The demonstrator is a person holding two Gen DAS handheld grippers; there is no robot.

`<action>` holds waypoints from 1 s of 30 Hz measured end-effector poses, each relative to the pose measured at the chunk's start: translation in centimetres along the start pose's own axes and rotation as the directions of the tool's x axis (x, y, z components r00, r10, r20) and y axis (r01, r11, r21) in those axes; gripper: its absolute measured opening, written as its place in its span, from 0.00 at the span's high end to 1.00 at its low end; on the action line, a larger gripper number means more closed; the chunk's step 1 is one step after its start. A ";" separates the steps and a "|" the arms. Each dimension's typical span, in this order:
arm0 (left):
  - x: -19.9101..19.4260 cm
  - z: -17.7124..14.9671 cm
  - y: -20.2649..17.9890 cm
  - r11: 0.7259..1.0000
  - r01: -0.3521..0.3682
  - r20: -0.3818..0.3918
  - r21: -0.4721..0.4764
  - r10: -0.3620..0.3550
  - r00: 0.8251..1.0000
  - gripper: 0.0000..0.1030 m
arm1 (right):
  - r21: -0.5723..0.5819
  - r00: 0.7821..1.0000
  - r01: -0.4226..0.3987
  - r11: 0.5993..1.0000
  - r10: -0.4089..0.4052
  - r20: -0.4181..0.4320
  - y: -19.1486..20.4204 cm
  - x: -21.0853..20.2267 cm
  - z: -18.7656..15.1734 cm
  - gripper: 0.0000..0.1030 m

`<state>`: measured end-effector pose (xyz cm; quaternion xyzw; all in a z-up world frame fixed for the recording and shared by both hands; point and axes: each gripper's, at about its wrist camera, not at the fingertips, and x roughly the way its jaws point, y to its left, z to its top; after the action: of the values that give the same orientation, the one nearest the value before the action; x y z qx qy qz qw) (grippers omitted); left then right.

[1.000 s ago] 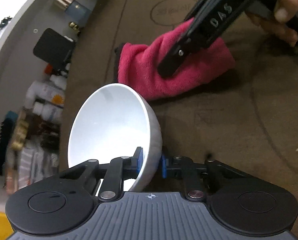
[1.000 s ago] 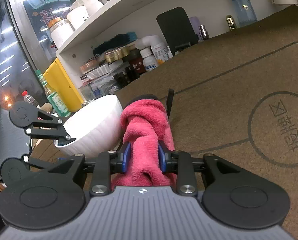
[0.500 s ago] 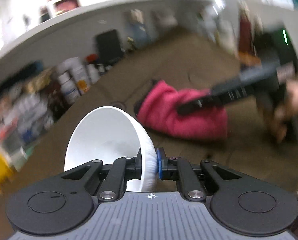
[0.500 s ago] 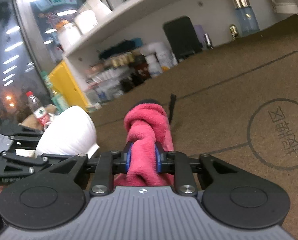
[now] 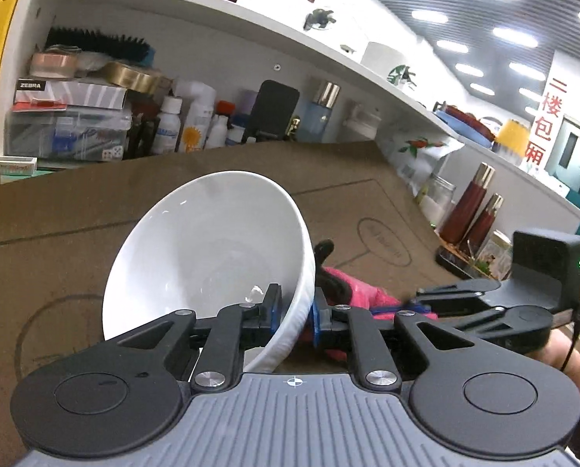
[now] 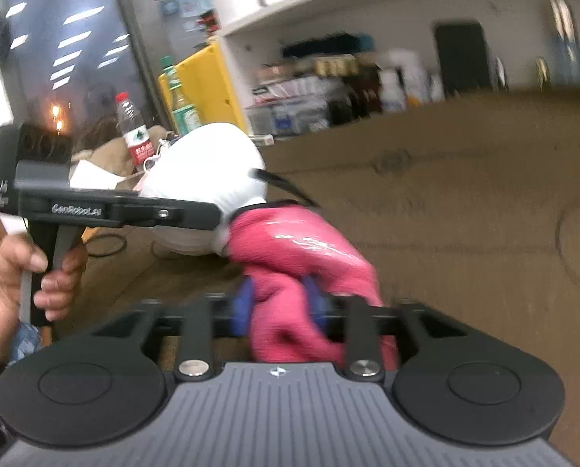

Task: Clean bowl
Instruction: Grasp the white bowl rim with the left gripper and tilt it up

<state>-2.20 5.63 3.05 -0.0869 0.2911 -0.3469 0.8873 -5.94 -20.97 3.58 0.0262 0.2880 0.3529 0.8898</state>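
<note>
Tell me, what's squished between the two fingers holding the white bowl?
The white bowl's own rim wall: the left gripper's fingers pinch it, one inside, one outside, clearest in the left wrist view.

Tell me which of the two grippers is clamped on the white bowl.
The left gripper: its blue pads pinch the white bowl's rim, one inside and one outside. The right gripper has the pink cloth between its fingers instead.

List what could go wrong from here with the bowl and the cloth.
1. The left claw pinches only the rim of the tilted white bowl; it could swing or slip out.
2. The right claw has just been opening with the pink cloth between its pads, so the cloth may drop onto the brown mat before wiping.
</note>
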 end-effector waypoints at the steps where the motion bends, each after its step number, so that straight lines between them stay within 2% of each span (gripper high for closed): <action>1: -0.2 -0.2 -0.3 1.000 -0.005 -0.003 0.003 0.005 1.000 0.85 | -0.067 0.999 0.045 0.997 -0.046 -0.009 1.1 0.8 0.3 0.34; 2: -0.2 -0.3 -0.3 1.000 -0.004 -0.008 0.008 0.004 1.000 0.84 | -0.132 0.996 0.082 0.988 -0.085 -0.016 2.1 1.5 0.7 0.36; 3: -0.2 -0.4 -0.3 1.000 -0.003 -0.014 0.012 0.003 1.000 0.84 | -0.186 0.994 0.105 0.977 -0.111 -0.020 2.7 2.1 0.9 0.56; 4: -0.4 -0.5 -0.4 1.000 -0.005 -0.018 0.016 0.005 1.000 0.83 | -0.213 0.991 0.128 0.969 -0.134 -0.016 3.0 2.5 1.1 0.80; 10: -1.2 -1.5 -1.4 0.997 -0.045 -0.063 0.068 0.050 0.997 0.79 | -0.120 0.993 0.107 0.987 -0.101 0.056 1.0 1.3 2.3 0.88; 13: -1.3 -1.5 -1.6 0.994 -0.053 -0.076 0.092 0.060 0.995 0.79 | -0.042 0.994 -0.012 0.999 0.016 0.106 0.6 -0.5 3.3 0.88; 14: -1.3 -1.5 -1.6 0.993 -0.054 -0.081 0.101 0.062 0.995 0.80 | -0.031 0.988 -0.087 0.996 0.090 0.126 0.8 -1.1 3.8 0.89; 17: -1.3 -1.6 -1.9 0.990 -0.050 -0.104 0.131 0.064 0.992 0.80 | -0.067 0.980 -0.163 0.984 0.170 0.108 1.9 -1.7 4.0 0.89; 23: -1.4 -2.3 -2.1 0.983 -0.052 -0.132 0.174 0.075 0.988 0.78 | -0.021 0.962 -0.216 0.976 0.216 0.168 0.9 1.2 6.3 0.89; 27: -1.4 -2.4 -2.2 0.986 -0.057 -0.137 0.159 0.079 0.987 0.76 | 0.039 0.953 -0.244 0.969 0.232 0.193 -0.1 4.1 8.2 0.89; 30: -1.3 -2.3 -2.1 0.990 -0.061 -0.130 0.128 0.077 0.988 0.75 | 0.072 0.945 -0.279 0.957 0.260 0.199 -0.5 4.8 8.3 0.89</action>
<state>-5.48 5.08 2.52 0.0019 0.3312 -0.3383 0.8808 1.62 -16.96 7.98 0.1430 0.2138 0.4526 0.8538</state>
